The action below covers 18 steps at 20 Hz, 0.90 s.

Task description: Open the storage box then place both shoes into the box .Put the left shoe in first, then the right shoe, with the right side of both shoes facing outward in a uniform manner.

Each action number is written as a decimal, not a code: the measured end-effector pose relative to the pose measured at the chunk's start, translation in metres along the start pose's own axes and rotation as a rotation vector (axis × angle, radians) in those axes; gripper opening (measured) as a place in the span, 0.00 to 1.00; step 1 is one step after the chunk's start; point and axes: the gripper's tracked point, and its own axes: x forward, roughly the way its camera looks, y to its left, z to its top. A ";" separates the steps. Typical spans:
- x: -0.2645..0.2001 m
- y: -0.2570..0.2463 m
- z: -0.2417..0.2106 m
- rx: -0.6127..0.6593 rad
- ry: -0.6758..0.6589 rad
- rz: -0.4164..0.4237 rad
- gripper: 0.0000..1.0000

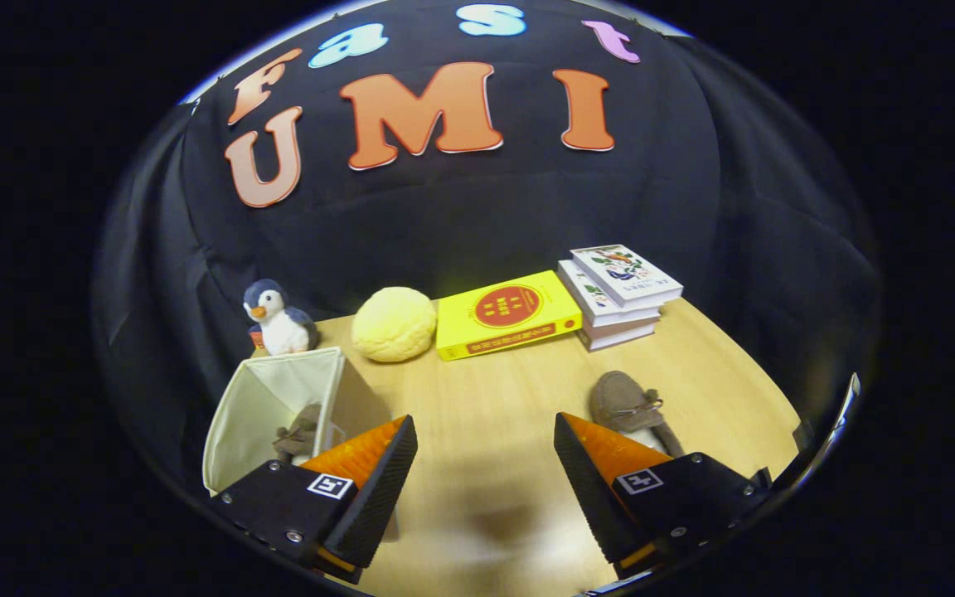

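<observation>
We are looking at the box (274, 414), a cream fabric one standing open near the table's (494, 398) left edge, its mouth tipped toward us, just beyond and partly behind the left finger. Inside it one brown shoe (299, 433) is lying, half hidden by that finger, so we cannot tell which way its sides are facing. The second shoe (628, 408), a brown moccasin with a small bow, is sitting on the bare wood well apart from the box, just beyond the right finger, its heel end disappearing behind the finger's tip. Our gripper (486, 444) is hovering above the table with its fingers spread wide and nothing between them but wood; it is gripping no object. Moving outward, a penguin (278, 317) plush is standing upright just behind the box at the table's back corner. Beside it to the right a yellow ball (394, 324) is resting, nearly touching a yellow book (506, 315) that is lying flat. Right of that book, close against it, a stack of books (618, 297) is sitting, its top volume turned slightly askew. Behind everything the booth's dark cloth wall (461, 215) is hanging in folds.
</observation>
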 end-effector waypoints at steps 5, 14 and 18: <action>0.015 -0.081 -0.013 0.004 0.024 -0.059 0.99; 0.054 -0.179 -0.053 -0.021 0.091 -0.085 0.91; 0.072 -0.194 -0.074 -0.041 0.142 -0.072 0.85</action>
